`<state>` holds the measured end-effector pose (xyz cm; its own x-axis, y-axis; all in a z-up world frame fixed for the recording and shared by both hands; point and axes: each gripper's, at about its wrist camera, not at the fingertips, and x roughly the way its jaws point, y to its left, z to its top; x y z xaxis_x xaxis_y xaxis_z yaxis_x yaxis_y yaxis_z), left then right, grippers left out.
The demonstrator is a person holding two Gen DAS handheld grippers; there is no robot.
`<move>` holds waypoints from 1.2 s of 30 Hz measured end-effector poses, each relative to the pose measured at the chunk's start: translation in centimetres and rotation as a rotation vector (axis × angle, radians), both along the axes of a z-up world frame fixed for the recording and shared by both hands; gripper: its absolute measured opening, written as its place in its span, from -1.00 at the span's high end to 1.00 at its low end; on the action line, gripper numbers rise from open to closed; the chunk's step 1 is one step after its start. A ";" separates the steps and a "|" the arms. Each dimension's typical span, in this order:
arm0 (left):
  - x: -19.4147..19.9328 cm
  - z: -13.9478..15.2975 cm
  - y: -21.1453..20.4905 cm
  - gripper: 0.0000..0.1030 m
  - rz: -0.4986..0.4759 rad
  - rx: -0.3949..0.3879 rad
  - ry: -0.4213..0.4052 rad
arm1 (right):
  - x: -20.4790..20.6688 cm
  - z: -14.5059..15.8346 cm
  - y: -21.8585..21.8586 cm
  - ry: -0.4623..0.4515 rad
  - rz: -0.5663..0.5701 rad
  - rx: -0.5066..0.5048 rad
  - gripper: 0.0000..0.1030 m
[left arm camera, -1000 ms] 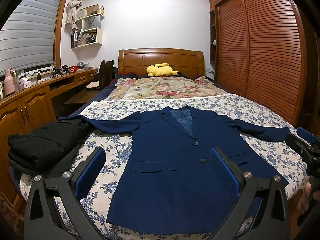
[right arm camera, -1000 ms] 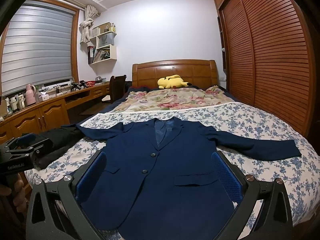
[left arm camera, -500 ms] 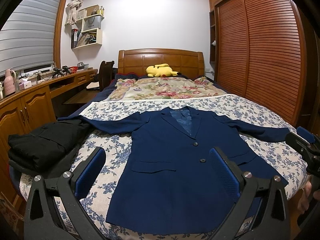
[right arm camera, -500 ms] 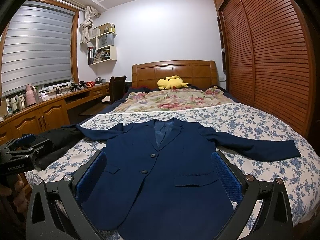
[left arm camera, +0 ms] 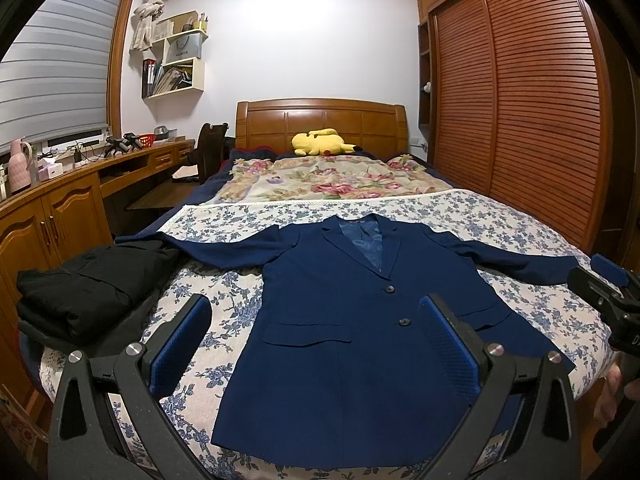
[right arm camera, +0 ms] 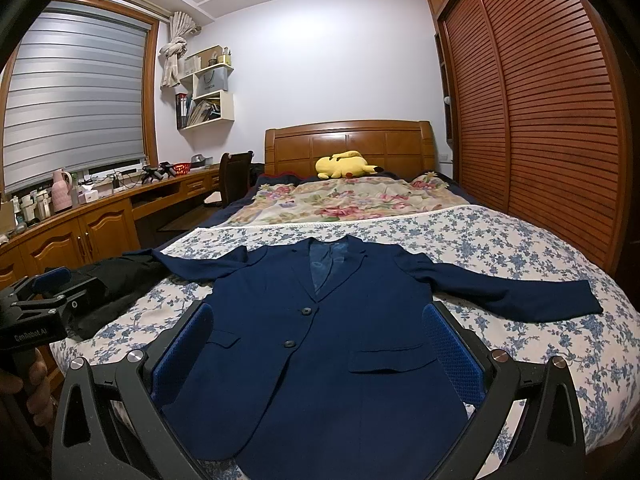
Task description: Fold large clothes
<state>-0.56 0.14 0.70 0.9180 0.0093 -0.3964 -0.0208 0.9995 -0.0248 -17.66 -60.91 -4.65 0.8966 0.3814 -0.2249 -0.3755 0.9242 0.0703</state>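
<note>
Navy blazer (left arm camera: pixel 360 320): flat, face-up on floral bedspread (left arm camera: pixel 224 296), sleeves spread, just ahead of & below both tongs.
L gripper (left arm camera: pixel 316 344): jaws wide, holding nothing.
R gripper (right arm camera: pixel 320 348): same.
Black folded garment (left arm camera: pixel 80 292): left of L gripper, beside blazer sleeve.

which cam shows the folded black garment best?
Left wrist: the folded black garment shows whole, at the bed's near left corner, beside the navy blazer. In the right wrist view, the left gripper hides much of it.
</note>
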 end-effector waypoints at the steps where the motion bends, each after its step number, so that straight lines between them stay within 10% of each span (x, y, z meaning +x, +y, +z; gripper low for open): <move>1: 0.0 0.0 0.0 -1.00 0.000 0.000 0.000 | 0.0 0.0 0.0 0.000 0.000 0.000 -1.00; 36: 1.9 -0.8 0.4 -1.00 0.005 0.018 0.037 | 1.3 -0.5 0.6 0.012 0.049 -0.005 -1.00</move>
<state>1.31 0.52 -0.07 0.9025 0.0214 -0.4302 -0.0266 0.9996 -0.0060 -16.40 -60.28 -5.17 0.8741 0.4237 -0.2375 -0.4195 0.9050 0.0706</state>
